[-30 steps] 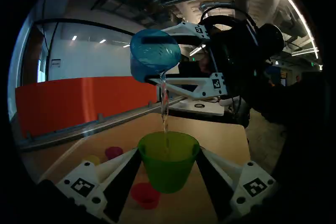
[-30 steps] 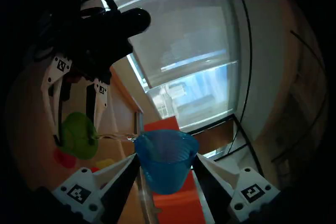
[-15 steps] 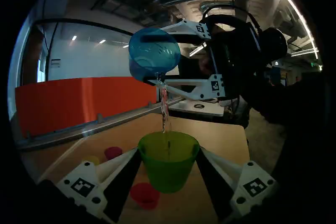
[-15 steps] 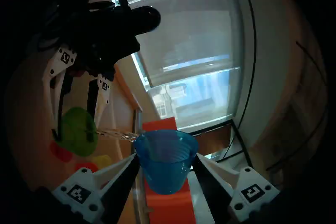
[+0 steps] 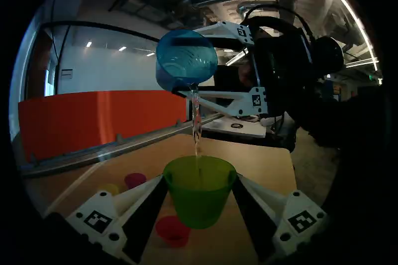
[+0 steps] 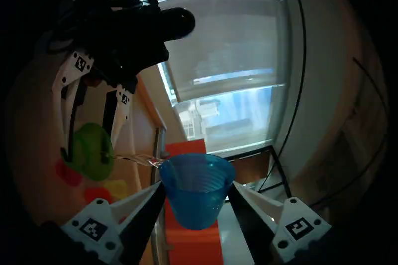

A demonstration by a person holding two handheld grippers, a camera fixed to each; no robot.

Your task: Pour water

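My right gripper (image 6: 197, 185) clasped the tipped blue cup (image 5: 186, 58), my left gripper (image 5: 199, 181) the green cup (image 5: 199, 205), and any wobble could have thrown the stream (image 5: 196, 126) wide.

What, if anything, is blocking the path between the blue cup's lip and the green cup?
Nothing visible. The water stream falls through open air from the tilted blue cup straight into the green cup below.

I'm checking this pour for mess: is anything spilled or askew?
Nothing stands out. The water stream falls from the tipped blue cup straight into the green cup; no puddle shows on the table.
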